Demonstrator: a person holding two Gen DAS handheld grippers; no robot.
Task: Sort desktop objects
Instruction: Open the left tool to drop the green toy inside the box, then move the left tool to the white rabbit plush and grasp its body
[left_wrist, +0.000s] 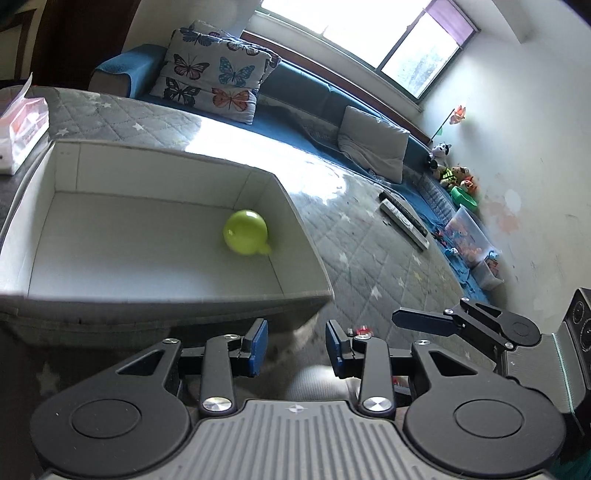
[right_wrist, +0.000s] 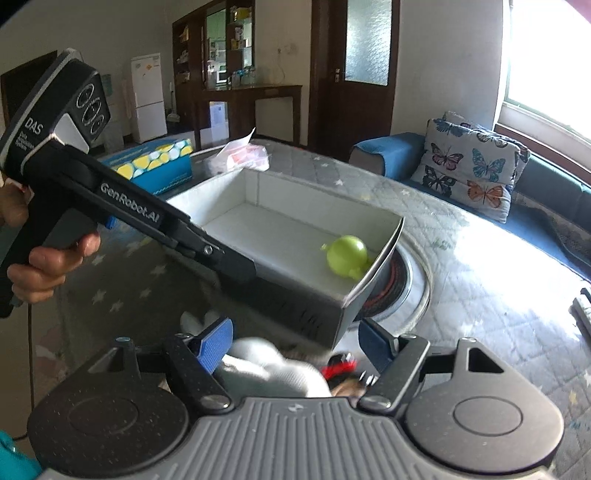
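Left tool (left_wrist: 295, 345) open, empty, just before grey open-topped fabric box (left_wrist: 177, 295). Right tool (right_wrist: 295, 345) open around blurred white plush toy (right_wrist: 273, 365). Round lime-green plastic object (left_wrist: 245, 232) inside box.

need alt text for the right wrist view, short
The right gripper hangs open over a blurred white plush toy on a quilted table cover. Beyond it, a white storage box holds a green round toy, and a hand holds the left gripper's handle at left.
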